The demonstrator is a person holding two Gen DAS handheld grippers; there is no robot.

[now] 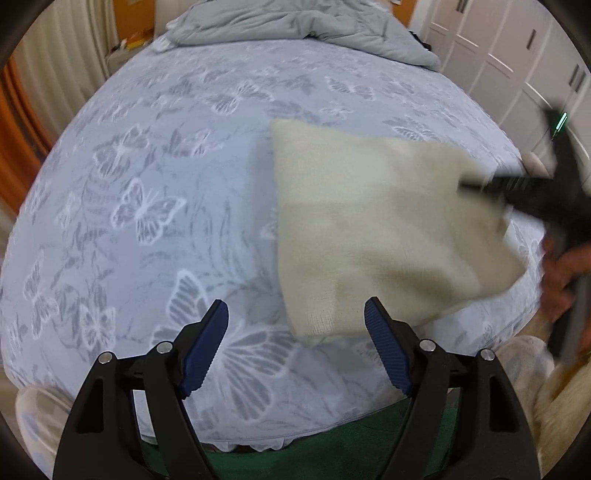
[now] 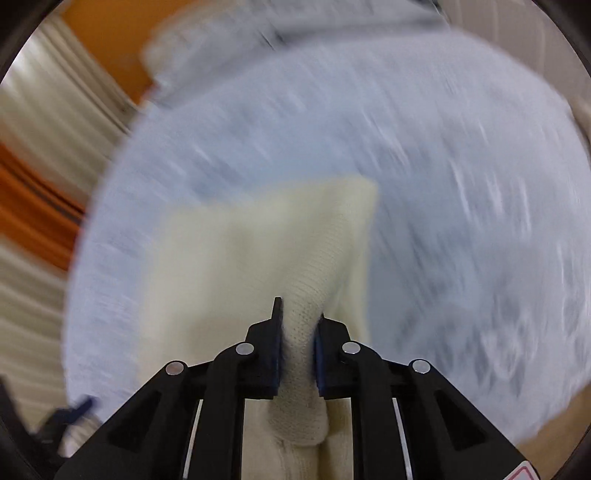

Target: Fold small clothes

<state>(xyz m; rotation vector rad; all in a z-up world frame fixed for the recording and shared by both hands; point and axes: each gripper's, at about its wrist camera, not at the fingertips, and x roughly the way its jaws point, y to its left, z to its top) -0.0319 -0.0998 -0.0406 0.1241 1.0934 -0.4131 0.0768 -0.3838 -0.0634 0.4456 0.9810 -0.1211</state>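
A cream knitted garment [image 1: 373, 229] lies partly on the bed, its right side lifted. My right gripper [image 2: 299, 317] is shut on a bunched fold of this cream garment [image 2: 258, 258], which hangs forward from the jaws. The right gripper also shows blurred in the left wrist view [image 1: 465, 186], at the garment's right edge. My left gripper [image 1: 295, 314] is open and empty, hovering just above the bed near the garment's near corner, with the corner between its blue pads [image 1: 207, 347].
The bed has a pale blue sheet with white butterflies [image 1: 147, 206]. A crumpled grey duvet [image 1: 295, 26] lies at the far end. White wardrobe doors [image 1: 517, 55] stand at the right. A green floor strip [image 1: 332, 443] shows at the bed's near edge.
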